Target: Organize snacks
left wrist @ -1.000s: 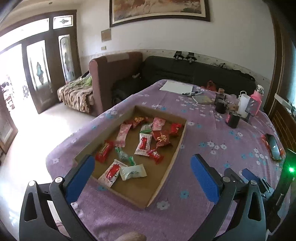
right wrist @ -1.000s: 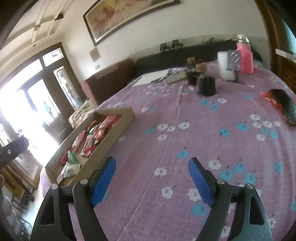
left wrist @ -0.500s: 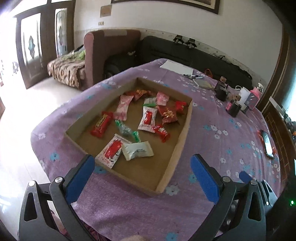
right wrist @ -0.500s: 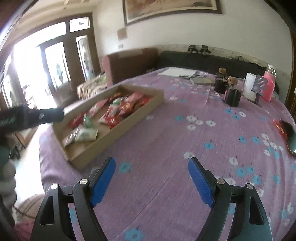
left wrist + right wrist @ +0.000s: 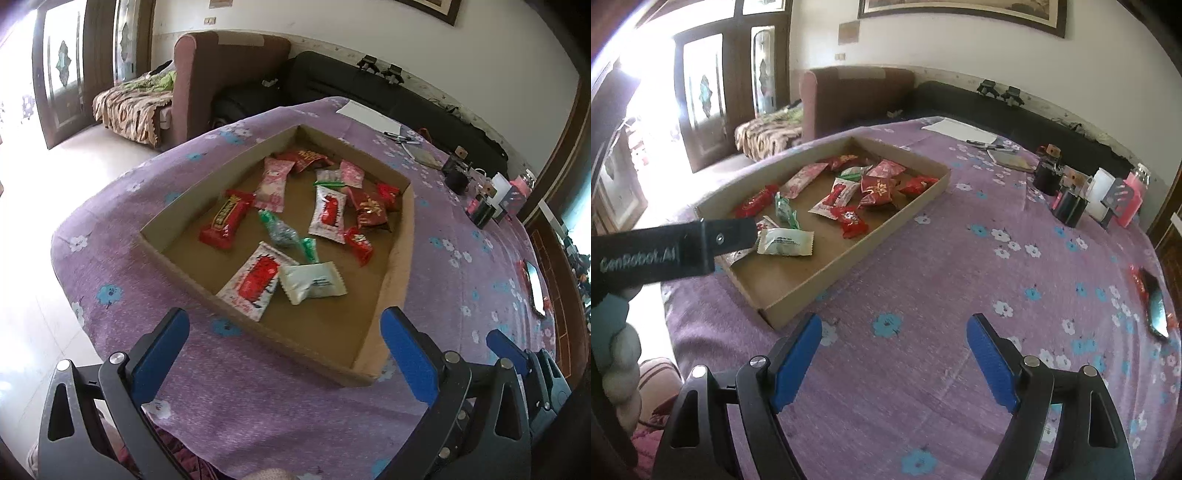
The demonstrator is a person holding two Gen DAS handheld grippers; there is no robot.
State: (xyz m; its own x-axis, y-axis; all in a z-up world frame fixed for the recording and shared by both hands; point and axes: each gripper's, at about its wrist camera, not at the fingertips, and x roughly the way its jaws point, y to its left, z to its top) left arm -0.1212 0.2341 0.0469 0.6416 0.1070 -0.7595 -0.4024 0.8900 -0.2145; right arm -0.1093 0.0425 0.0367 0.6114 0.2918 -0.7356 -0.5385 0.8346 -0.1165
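Note:
A shallow cardboard tray (image 5: 397,254) lies on the purple flowered tablecloth and holds several wrapped snacks: a white-and-red packet (image 5: 255,282), a pale green packet (image 5: 314,282), a red bar (image 5: 227,219) and pink and red ones further back. My left gripper (image 5: 284,349) is open and empty, above the tray's near edge. My right gripper (image 5: 894,354) is open and empty over bare cloth, right of the tray (image 5: 820,266). The left gripper's black body (image 5: 665,251) shows at the left of the right wrist view.
Black cups (image 5: 1069,210), a white container and a pink bottle (image 5: 1134,199) stand at the table's far right. A phone (image 5: 1156,314) lies at the right edge. Paper and pens (image 5: 960,131) lie at the back. Sofas stand beyond the table.
Both grippers have swung toward the tray and tilted down. The tray now looks nearer in both views. Both grippers have stayed open.

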